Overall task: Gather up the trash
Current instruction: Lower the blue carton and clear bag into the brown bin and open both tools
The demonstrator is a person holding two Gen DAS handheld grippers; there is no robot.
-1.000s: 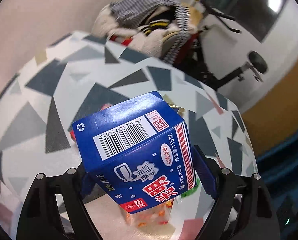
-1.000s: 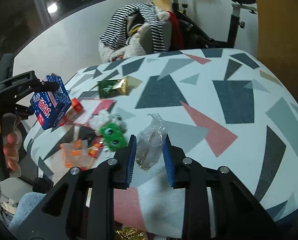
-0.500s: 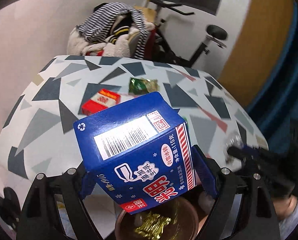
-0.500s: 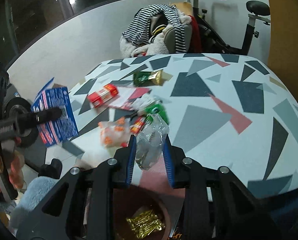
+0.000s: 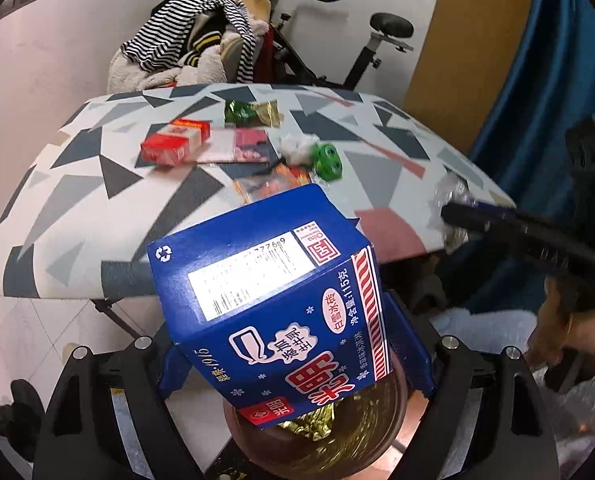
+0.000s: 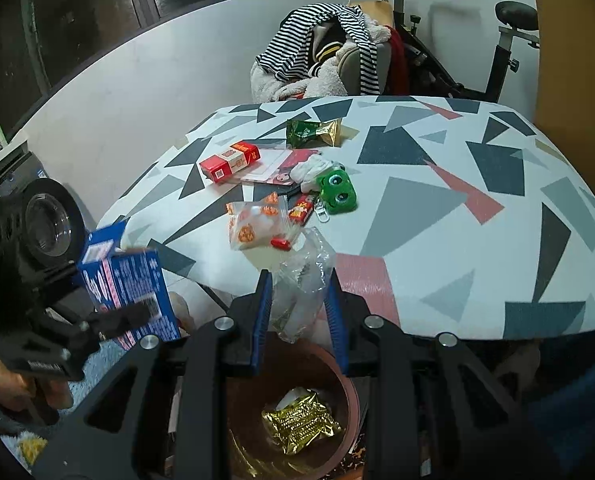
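Note:
My left gripper [image 5: 297,360] is shut on a blue carton [image 5: 273,300] and holds it over a brown bin [image 5: 385,436] below the table edge. The carton also shows in the right wrist view [image 6: 133,292]. My right gripper [image 6: 299,320] is shut on a clear plastic wrapper [image 6: 303,276], held above the same bin [image 6: 349,400], which contains a gold foil packet [image 6: 297,424]. Other trash lies on the table: a red box [image 6: 229,162], a green-gold wrapper [image 6: 313,132], a clear orange-printed bag [image 6: 257,226], white tissue [image 6: 311,170].
The table [image 6: 477,220] has a triangle-pattern cloth. A green frog toy [image 6: 337,194] and a pink card [image 6: 277,166] lie among the trash. A chair piled with clothes [image 6: 325,56] and an exercise bike [image 6: 497,40] stand behind the table.
Both grippers have pulled back from the table with their loads. They now hang over the brown bin at the near edge.

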